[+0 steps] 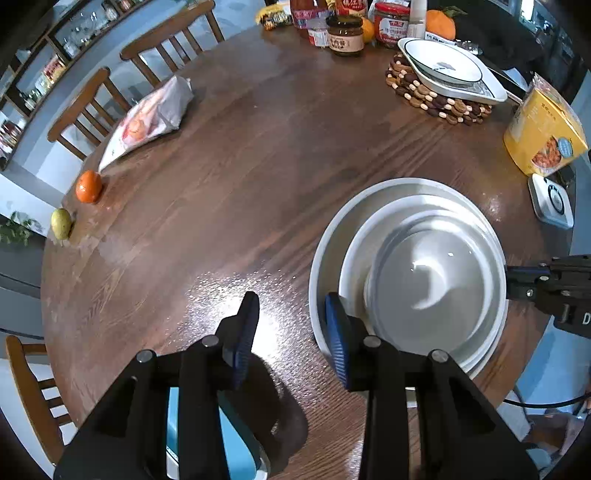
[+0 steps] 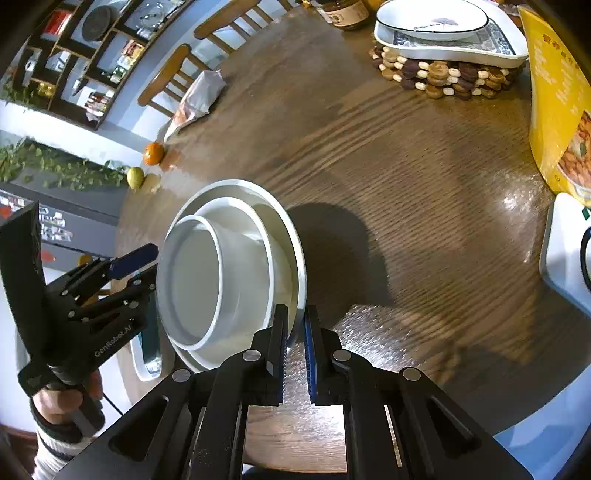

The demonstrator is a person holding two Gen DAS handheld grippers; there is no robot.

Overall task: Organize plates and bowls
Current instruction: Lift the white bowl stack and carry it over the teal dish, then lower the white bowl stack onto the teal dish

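My right gripper (image 2: 295,347) clamps the big plate (image 2: 295,236) rim, nested bowls (image 2: 207,280) inside, near surface (image 2: 406,184) edge. Left gripper (image 1: 291,328) fingers apart beside it. Stack being moved; next needs steady carry.

A tangerine (image 1: 88,186) and a pear (image 1: 61,223) sat near a plastic bag (image 1: 151,118); jars (image 1: 345,35) stood beyond a beaded trivet (image 1: 436,98).
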